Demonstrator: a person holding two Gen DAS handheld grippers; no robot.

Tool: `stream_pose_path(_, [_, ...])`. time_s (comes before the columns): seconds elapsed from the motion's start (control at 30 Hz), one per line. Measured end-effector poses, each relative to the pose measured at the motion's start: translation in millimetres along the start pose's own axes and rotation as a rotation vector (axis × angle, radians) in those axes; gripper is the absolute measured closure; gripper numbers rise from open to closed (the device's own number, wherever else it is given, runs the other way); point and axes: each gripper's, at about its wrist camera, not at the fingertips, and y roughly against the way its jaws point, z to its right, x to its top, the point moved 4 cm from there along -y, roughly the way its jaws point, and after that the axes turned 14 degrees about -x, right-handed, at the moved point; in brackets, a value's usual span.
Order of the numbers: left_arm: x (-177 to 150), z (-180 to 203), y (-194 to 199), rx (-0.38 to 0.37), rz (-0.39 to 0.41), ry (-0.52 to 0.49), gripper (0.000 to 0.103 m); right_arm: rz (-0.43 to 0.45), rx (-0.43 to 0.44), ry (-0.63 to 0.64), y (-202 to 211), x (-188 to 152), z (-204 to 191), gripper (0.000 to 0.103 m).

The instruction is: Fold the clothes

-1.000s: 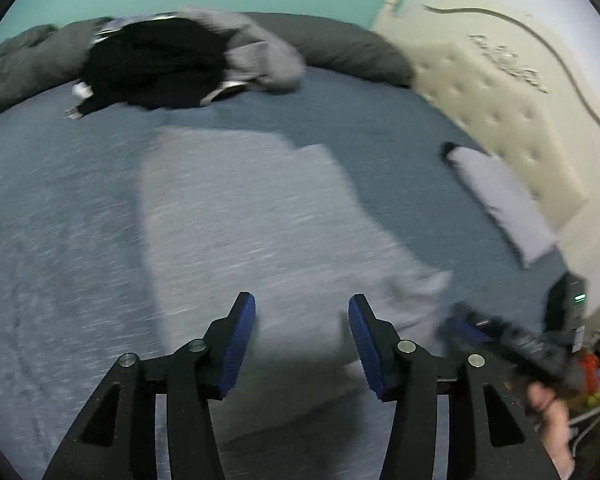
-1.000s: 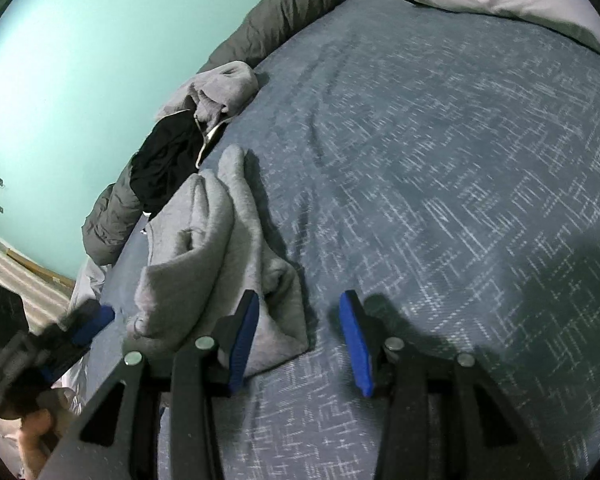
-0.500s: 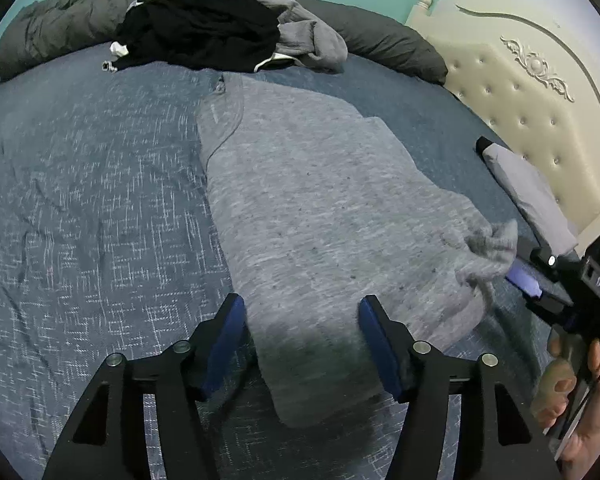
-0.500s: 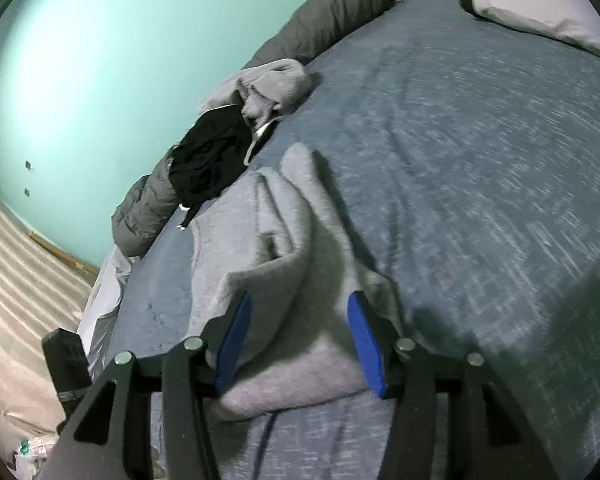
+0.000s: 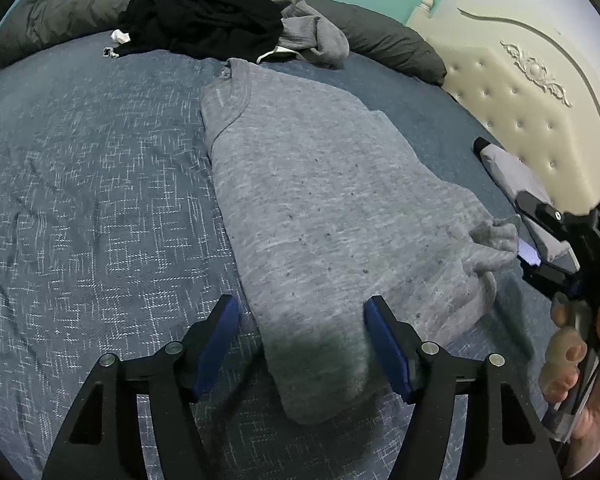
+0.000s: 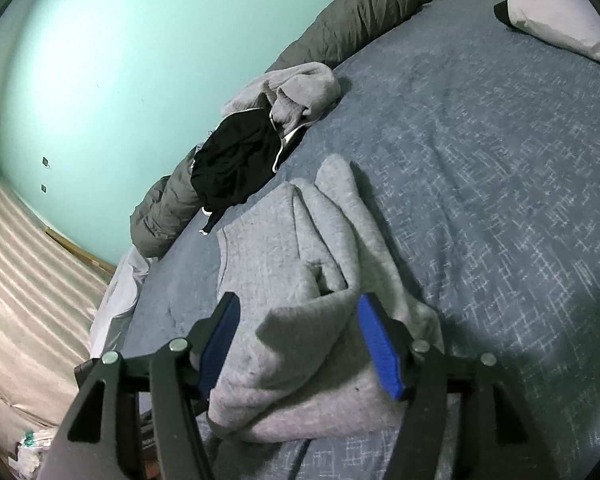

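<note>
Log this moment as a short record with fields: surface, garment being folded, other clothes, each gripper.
surface: bed with blue cover
garment: grey sweatshirt, lying partly folded lengthwise, neck toward the far side
other clothes: black garment heaped on a grey hoodie at the far edge
pillow: pale pillow by the headboard
left gripper: open, straddling the sweatshirt's near end
right gripper: open, over the bunched hem corner
</note>
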Motion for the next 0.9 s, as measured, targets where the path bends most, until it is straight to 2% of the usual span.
stream_pose_path(0.1, [0, 1, 0, 0.005, 0.000, -0.012, 0.033, -0.021, -0.004, 0.029, -8, -1, -7, 0.041])
stream_pose_path(0.33, [0, 4, -1, 0.019, -0.004, -0.038, 0.033, -0.098, -0.074, 0.094, -39, -11, -11, 0.041])
stream_pose_path(0.37, [0, 5, 0, 0.017, -0.005, -0.043, 0.033, -0.110, -0.084, 0.106, -44, -14, -11, 0.044])
stream_pose_path(0.4, [0, 5, 0, 0.014, -0.006, -0.045, 0.033, -0.112, -0.096, 0.114, -47, -16, -10, 0.053])
stream_pose_path(0.43, [0, 5, 1, 0.013, -0.007, -0.046, 0.033, -0.108, -0.109, 0.119, -49, -17, -9, 0.076])
stream_pose_path(0.5, [0, 5, 4, 0.008, -0.007, -0.049, 0.033, -0.092, -0.112, 0.105, -44, -17, -7, 0.089])
stream_pose_path(0.53, [0, 5, 5, 0.004, -0.006, -0.051, 0.033, -0.079, -0.105, 0.100, -38, -16, -8, 0.091])
stream_pose_path(0.67, [0, 6, 9, 0.004, -0.005, -0.060, 0.033, -0.013, -0.091, 0.133, -5, -16, -18, 0.093])
stream_pose_path(0.8, [-4, 4, 6, -0.004, -0.020, -0.047, 0.033, -0.083, -0.157, 0.058, -20, -34, 14, 0.092])
stream_pose_path(0.87, [-4, 4, 6, -0.003, -0.021, -0.050, 0.033, -0.116, -0.150, -0.015, -26, -39, 30, 0.080])
stream_pose_path(0.9, [-4, 4, 6, -0.002, -0.022, -0.051, 0.033, -0.129, -0.144, -0.052, -27, -40, 37, 0.078])
